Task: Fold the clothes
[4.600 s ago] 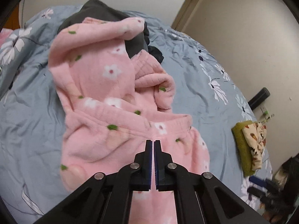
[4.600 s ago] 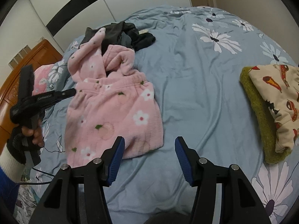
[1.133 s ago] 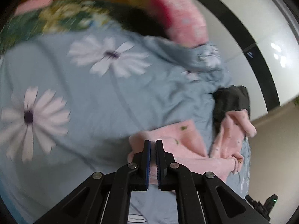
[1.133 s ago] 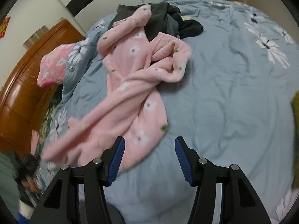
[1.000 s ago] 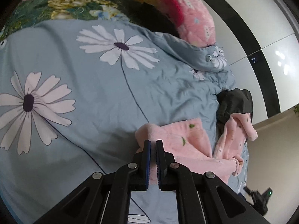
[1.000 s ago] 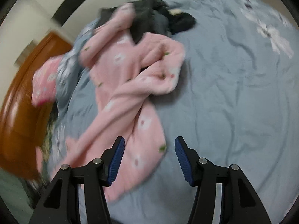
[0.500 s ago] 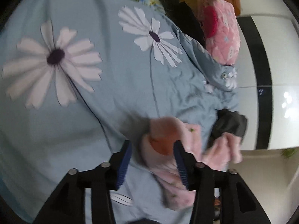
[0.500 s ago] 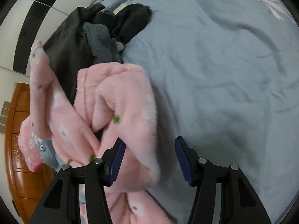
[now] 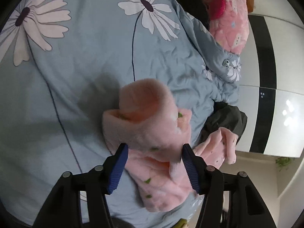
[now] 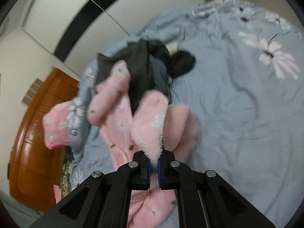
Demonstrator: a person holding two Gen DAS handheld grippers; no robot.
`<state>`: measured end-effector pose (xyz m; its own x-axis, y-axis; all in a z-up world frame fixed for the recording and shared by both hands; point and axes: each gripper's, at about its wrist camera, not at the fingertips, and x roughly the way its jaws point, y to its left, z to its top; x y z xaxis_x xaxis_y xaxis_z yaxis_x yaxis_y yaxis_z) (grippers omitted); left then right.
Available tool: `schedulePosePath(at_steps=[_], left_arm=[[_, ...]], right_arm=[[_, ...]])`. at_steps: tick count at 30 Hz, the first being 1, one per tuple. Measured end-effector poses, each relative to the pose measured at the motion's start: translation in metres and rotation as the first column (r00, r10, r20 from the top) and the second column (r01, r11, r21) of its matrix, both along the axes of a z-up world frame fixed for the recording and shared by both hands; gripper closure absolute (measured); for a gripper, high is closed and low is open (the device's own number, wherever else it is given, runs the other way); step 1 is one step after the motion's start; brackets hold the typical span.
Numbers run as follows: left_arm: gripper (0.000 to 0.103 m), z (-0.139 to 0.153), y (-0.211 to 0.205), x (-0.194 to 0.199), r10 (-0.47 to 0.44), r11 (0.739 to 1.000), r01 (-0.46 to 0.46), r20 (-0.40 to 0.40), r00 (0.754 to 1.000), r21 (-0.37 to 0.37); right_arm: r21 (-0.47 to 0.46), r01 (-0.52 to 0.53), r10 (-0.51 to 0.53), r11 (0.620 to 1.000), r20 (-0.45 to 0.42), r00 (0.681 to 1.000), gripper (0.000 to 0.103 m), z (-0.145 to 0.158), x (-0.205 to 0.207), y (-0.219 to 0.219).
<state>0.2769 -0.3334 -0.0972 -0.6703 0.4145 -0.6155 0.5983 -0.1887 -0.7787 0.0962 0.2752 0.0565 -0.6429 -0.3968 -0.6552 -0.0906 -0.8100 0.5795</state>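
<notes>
A fluffy pink garment with flower print (image 9: 148,117) lies crumpled on the blue flowered bedsheet (image 9: 85,57). My left gripper (image 9: 153,168) hovers over one rolled end of it; the jaws stand wide and are closing, with the fabric between them but not pinched. In the right wrist view my right gripper (image 10: 153,168) is shut on a fold of the pink garment (image 10: 152,121) and holds it up off the bedsheet (image 10: 237,114). The garment's remaining length trails down and left below it.
A heap of dark clothes (image 10: 144,64) lies behind the pink garment, and the dark clothes (image 9: 226,117) also show at the right of the left wrist view. A pink pillow (image 9: 231,15) and a wooden headboard (image 10: 34,152) sit at the bed's end. A wardrobe (image 9: 281,76) stands beyond.
My left gripper has opened and let go of the garment's end, and has rolled. My right gripper has shut on a fold of the garment and lifted it.
</notes>
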Motion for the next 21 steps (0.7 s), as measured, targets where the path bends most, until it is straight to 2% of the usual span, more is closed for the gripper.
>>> schedulePosePath(at_steps=[1,2,3,4,8,11,14,15,18,21], left_arm=[[0.064,0.0,0.001,-0.002,0.001,1.0,-0.001,-0.005,1.0,0.004],[0.072,-0.002,0.001,-0.003,0.006,1.0,-0.006,-0.005,1.0,0.015],[0.084,-0.004,0.002,-0.004,0.011,1.0,-0.011,-0.006,1.0,0.027],[0.093,-0.005,0.002,-0.005,0.016,0.999,-0.015,-0.006,1.0,0.038],[0.098,0.005,0.011,-0.015,-0.007,1.0,0.008,-0.027,1.0,0.009],[0.099,0.022,0.018,-0.035,-0.051,0.999,0.05,-0.062,0.997,-0.017],[0.099,0.054,0.021,-0.067,-0.092,0.995,0.087,-0.125,0.988,-0.042],[0.1,0.067,0.021,-0.079,-0.105,0.994,0.098,-0.15,0.983,-0.052],[0.1,0.129,0.018,-0.101,-0.147,0.984,0.114,-0.265,0.953,-0.136],[0.1,0.187,0.01,-0.112,-0.18,0.972,0.105,-0.38,0.907,-0.21]], right_arm=[[-0.008,0.005,-0.005,1.0,-0.017,1.0,0.098,0.007,0.015,0.009],[-0.017,0.01,-0.011,1.0,-0.035,0.999,0.098,0.014,0.03,0.018],[-0.024,0.02,-0.021,1.0,-0.045,0.999,0.098,0.02,0.043,0.026],[-0.027,0.036,-0.038,0.999,-0.049,0.998,0.098,0.023,0.059,0.035],[-0.061,0.107,-0.109,0.992,-0.037,0.993,0.098,0.03,0.11,0.058],[-0.08,0.161,-0.159,0.984,0.032,0.987,0.098,0.016,0.12,0.077],[-0.104,0.165,-0.163,0.981,0.029,0.986,0.098,0.023,0.118,0.083],[-0.099,0.154,-0.154,0.983,0.008,0.988,0.098,0.034,0.113,0.081],[-0.072,0.104,-0.111,0.992,-0.11,0.988,0.098,0.084,0.104,0.072],[-0.058,0.076,-0.088,0.995,-0.266,0.96,0.098,0.138,0.112,0.067]])
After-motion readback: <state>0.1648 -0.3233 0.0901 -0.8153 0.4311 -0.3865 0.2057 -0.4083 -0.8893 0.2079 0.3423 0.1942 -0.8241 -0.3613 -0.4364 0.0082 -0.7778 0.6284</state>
